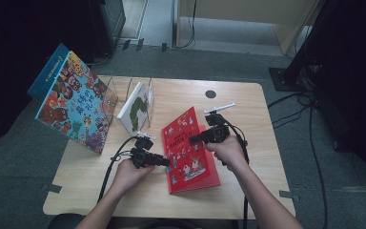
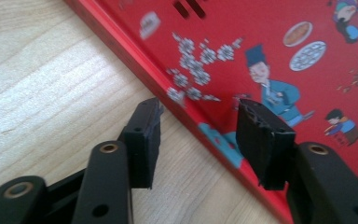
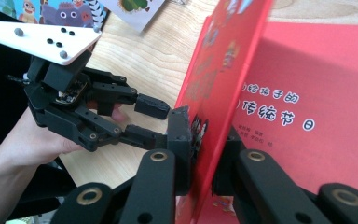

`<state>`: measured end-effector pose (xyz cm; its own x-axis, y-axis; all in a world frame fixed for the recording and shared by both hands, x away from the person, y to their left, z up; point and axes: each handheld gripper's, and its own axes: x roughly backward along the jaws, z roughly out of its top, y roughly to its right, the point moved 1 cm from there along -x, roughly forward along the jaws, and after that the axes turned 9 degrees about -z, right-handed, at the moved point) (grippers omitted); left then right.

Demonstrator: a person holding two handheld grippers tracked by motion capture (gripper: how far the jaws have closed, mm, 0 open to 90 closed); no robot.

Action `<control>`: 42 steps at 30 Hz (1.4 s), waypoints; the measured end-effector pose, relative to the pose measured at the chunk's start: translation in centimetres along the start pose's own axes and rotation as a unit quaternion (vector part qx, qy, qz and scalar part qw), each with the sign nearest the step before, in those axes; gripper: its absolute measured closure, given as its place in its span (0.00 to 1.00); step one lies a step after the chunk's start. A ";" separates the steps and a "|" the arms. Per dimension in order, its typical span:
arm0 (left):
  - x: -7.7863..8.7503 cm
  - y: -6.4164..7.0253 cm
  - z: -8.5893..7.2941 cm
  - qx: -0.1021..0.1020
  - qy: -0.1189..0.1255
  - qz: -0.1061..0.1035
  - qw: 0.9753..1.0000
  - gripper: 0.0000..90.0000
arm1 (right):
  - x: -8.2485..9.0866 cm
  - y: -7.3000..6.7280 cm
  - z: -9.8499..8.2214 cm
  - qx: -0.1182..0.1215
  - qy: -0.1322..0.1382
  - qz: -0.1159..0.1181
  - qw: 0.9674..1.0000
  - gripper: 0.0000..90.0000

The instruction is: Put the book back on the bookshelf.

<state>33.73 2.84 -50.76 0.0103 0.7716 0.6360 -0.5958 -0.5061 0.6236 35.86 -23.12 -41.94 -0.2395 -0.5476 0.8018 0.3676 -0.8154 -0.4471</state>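
While both grippers work at the red picture book, findings stand as follows.

Table (image 1: pixel 248 191): light wood; carries a wire book rack, a big picture book and the red picture book.

Wire book rack (image 1: pixel 148 90): stands at the rear left of the table; a white picture book (image 1: pixel 134 108) with a green figure on its cover leans in it, tilted.

Large monster-cover book (image 1: pixel 74 102): stands tilted at the table's left edge, just beside the rack; whether it rests in a slot, I cannot tell.

Red picture book (image 1: pixel 190 157): lies near the table's middle, between the two hands; its front cover (image 3: pixel 223 84) is lifted to stand nearly upright, and the red title page (image 3: pixel 317 107) with white characters lies exposed.

Right gripper (image 3: pixel 205 154): comes in from the book's right, its hand (image 1: pixel 228 150) over the book; jaws clamped narrow on the raised cover, one pad on each face.

Left gripper (image 2: pixel 198 140): held low by the left hand (image 1: pixel 128 174) at the book's left edge, pointing toward it; jaws part open, straddling the edge, pads clear of it. Seen also in the right gripper view (image 3: pixel 154 121), just beside the raised cover.
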 end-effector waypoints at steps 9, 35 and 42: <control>0.0 -0.2 0.0 -0.011 0.011 0.002 1.000 0.52 | 0.9 -0.4 1.1 0.023 -0.014 -0.015 1.000 0.96; 0.3 0.1 0.4 0.007 0.034 -0.026 0.999 0.44 | 2.8 -0.2 1.4 0.036 -0.003 -0.001 0.999 0.99; 0.6 0.5 1.1 -0.002 0.043 -0.019 0.999 0.40 | 4.1 0.1 1.5 0.033 0.015 0.014 0.999 0.99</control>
<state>34.35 2.63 -49.61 -0.0362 0.8203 0.5707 -0.5988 -0.4750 0.6448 36.26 -25.19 -38.09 -0.2542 -0.5762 0.7768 0.4323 -0.7861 -0.4417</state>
